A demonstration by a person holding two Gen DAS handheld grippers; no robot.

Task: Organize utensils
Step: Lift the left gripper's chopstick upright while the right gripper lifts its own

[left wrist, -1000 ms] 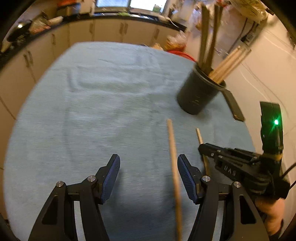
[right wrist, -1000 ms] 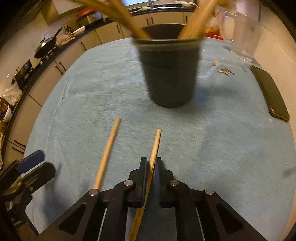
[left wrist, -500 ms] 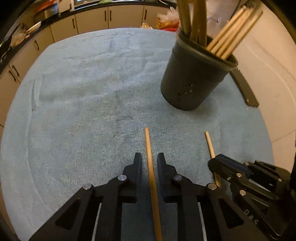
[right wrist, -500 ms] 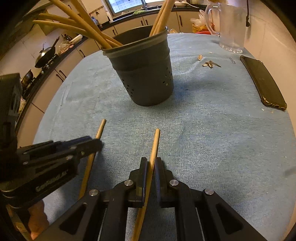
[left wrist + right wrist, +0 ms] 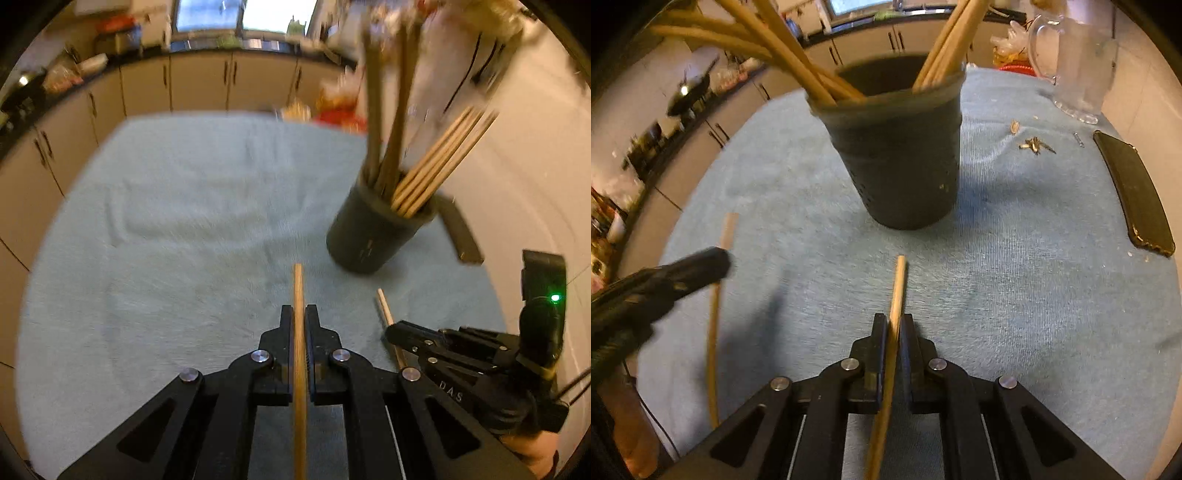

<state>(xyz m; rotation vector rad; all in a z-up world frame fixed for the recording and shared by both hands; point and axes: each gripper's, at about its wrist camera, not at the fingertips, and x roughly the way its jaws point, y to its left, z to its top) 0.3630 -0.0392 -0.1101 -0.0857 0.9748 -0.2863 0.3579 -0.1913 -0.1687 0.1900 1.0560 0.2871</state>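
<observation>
My left gripper (image 5: 299, 314) is shut on a wooden chopstick (image 5: 298, 288) that points forward over the blue cloth. My right gripper (image 5: 894, 321) is shut on a second wooden chopstick (image 5: 899, 280). A dark holder cup (image 5: 905, 166) stands ahead with several wooden utensils leaning out of it. In the left wrist view the cup (image 5: 365, 240) is ahead to the right, and the right gripper (image 5: 402, 330) with its chopstick (image 5: 384, 306) is at the lower right. In the right wrist view the left gripper (image 5: 713, 258) and its chopstick (image 5: 726, 229) are at the left.
A blue towel (image 5: 1015, 280) covers the table. A dark phone (image 5: 1134, 192) lies at the right edge, keys (image 5: 1034, 144) and a glass jug (image 5: 1075, 62) stand behind the cup. Kitchen cabinets (image 5: 199, 81) line the far side.
My left gripper closed on its chopstick and has now lifted it and drawn back from the cup. My right gripper stays shut on its chopstick and has moved closer to the cup.
</observation>
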